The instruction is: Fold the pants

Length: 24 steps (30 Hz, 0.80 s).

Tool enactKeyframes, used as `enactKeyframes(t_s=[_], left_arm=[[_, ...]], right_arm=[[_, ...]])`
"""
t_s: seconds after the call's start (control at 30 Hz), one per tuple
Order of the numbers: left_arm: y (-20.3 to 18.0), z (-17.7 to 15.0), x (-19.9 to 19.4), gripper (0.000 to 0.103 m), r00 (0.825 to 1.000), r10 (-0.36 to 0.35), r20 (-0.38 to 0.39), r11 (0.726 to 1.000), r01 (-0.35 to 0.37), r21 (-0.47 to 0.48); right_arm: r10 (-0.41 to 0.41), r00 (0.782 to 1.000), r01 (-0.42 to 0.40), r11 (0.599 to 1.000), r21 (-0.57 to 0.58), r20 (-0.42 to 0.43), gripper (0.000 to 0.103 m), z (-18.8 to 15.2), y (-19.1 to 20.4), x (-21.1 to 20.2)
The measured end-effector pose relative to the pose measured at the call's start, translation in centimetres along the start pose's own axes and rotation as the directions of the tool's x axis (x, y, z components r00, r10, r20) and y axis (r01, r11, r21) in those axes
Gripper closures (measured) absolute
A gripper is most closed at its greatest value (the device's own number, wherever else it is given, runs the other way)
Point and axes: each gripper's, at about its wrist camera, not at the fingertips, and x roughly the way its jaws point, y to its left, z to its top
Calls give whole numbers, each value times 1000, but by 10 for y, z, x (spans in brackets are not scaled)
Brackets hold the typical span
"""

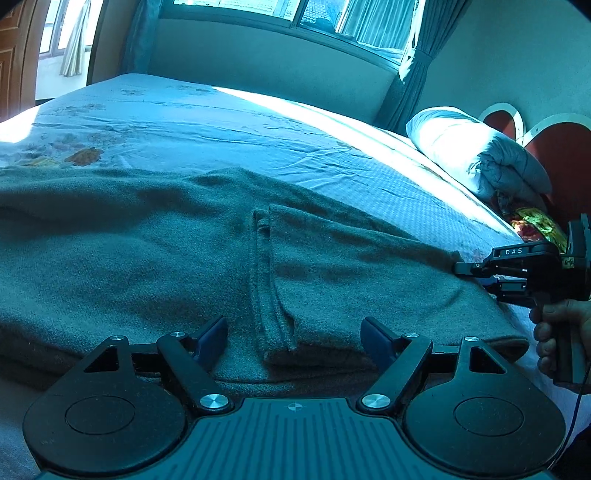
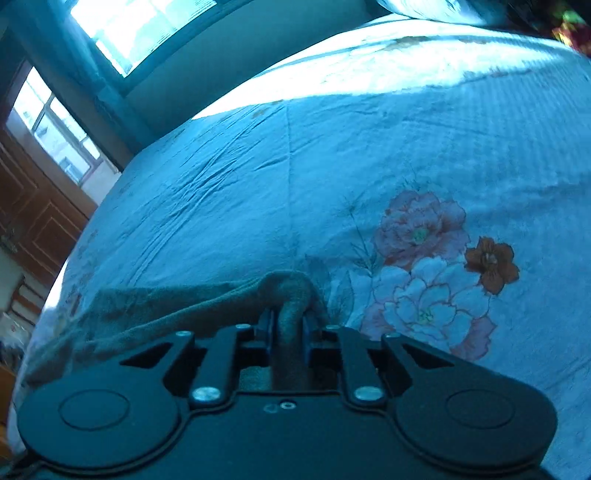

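Here the pants (image 1: 184,258), a grey fleecy pair, lie spread across the near part of the bed (image 1: 221,122), with 1 fold of cloth doubled over and running toward the near edge between the fingers of the left tongs (image 1: 294,338). Those left tongs stand wide apart, their 2 blue pads either side of that fold, hanging just above the cloth and gripping nothing. At the far right corner of the pants the right tongs (image 1: 460,267) reach in from the side, held by the person's right hand (image 1: 554,332); white letters on the body of that tool read "DAS". From the right wrist view, the right tongs (image 2: 288,325) are pressed together on a bunched edge of the pants (image 2: 184,302), the cloth humping up over the pads and trailing off to the left. Beneath lies the pale bedsheet (image 2: 369,147), creased, printed with pink, white and rust-brown flowers (image 2: 436,258). A pillow (image 1: 461,147) sits by the red headboard (image 1: 565,162), and beyond the bed are the window (image 1: 280,11) and curtains (image 1: 417,62).
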Motion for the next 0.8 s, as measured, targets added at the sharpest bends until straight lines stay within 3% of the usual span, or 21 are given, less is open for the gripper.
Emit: enactKeyframes(t_s=[0.07,0.13,0.23,0.3,0.37,0.43,0.53,0.67,0.73,0.8], left_arm=[[1,0,-3,25,1000,1,1,1000,-1,8],[3,-1,-9,25,999,29,30,1000,-29,10],[5,-2,-11,25,996,82,46,997,-83,2],[4,-5,-2,24,994,109,20,994,-109,19],[2,-2,1,24,992,125,14,992,-125,27],[1,2,-7,24,991,130,38,991,-130,9],[1,4,-21,24,991,109,71,994,-109,2],[-11,1,-12,24,996,80,38,996,-81,24],[-17,-4,-1,24,996,86,10,996,-86,35],[-22,-8,2,24,994,108,15,992,-109,57]], right_arm=[[-16,999,19,998,-68,39,86,-6,11,-13],[-38,990,56,989,-135,133,85,-13,25,-39],[27,978,16,979,-204,206,85,-31,40,-71],[39,987,6,962,-274,159,85,-49,48,-69],[-56,998,54,958,-280,0,90,-62,44,-39],[-64,997,72,950,-304,36,90,-68,50,-44],[6,995,25,948,-317,95,84,-73,64,-72],[8,998,16,943,-332,69,83,-79,71,-68],[-56,998,57,942,-332,14,84,-87,67,-52],[-76,997,77,931,-356,16,84,-93,67,-46]])
